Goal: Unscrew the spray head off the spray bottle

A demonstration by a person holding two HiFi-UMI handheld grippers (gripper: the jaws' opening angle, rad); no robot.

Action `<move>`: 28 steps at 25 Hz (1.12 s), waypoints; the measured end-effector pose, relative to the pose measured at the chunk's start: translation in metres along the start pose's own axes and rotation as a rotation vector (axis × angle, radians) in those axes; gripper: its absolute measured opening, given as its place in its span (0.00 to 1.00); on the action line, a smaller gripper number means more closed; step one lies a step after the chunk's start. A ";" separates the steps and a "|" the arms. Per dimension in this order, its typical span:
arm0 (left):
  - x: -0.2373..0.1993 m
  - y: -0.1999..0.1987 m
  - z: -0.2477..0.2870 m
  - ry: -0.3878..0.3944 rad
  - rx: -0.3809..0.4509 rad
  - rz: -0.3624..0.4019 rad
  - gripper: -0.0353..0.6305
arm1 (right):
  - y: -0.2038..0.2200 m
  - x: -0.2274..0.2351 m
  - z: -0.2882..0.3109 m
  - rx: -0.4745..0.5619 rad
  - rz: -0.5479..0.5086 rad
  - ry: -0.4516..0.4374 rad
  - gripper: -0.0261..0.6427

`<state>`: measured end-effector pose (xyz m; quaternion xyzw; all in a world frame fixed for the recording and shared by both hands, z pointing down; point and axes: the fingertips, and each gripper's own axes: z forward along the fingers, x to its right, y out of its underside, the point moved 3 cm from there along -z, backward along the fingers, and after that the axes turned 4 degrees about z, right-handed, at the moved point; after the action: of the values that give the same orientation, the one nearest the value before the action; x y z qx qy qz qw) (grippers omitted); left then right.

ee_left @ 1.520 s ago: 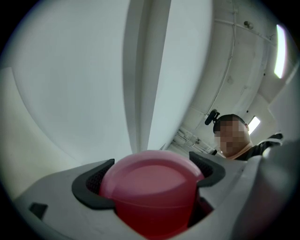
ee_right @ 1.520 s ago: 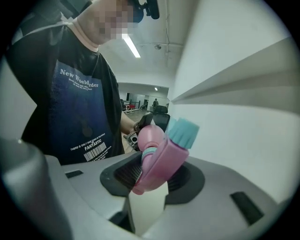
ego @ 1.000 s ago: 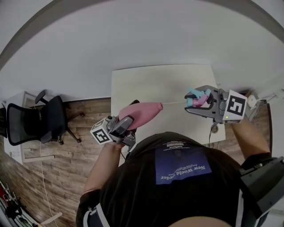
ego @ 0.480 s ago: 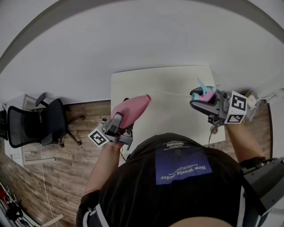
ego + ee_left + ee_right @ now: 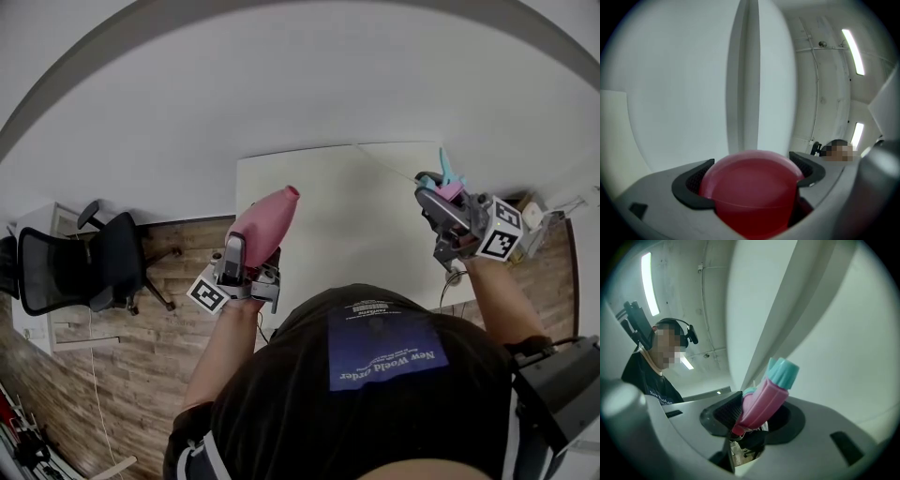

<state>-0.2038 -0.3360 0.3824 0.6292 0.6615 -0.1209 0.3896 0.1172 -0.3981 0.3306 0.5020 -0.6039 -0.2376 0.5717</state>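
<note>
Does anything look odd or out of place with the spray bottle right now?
The spray head is off the pink bottle, clamped in the right gripper well apart from it. The left gripper holds the pink bottle tilted, neck bare. No spill shows.

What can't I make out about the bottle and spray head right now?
- Mouth of the bottle: in the left gripper view it is hidden behind the bottle's own body; in the head view it is too small.
- Threaded end of the spray head: in the right gripper view it sits down between the jaws; in the head view it is too small.
- Contents: the opaque pink wall hides them in every view.
</note>
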 end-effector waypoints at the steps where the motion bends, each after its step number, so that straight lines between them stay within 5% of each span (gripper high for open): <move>1: 0.001 0.000 0.000 -0.001 0.008 0.002 0.82 | -0.002 0.001 -0.003 0.013 0.003 0.008 0.24; 12: 0.004 0.001 0.000 0.011 0.010 0.027 0.82 | -0.006 0.011 -0.014 0.149 0.052 0.053 0.24; 28: 0.010 0.001 0.004 0.021 0.005 0.035 0.82 | -0.006 0.008 -0.012 0.133 0.027 0.057 0.24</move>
<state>-0.2007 -0.3311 0.3731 0.6429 0.6543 -0.1091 0.3830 0.1322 -0.4042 0.3318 0.5370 -0.6088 -0.1748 0.5572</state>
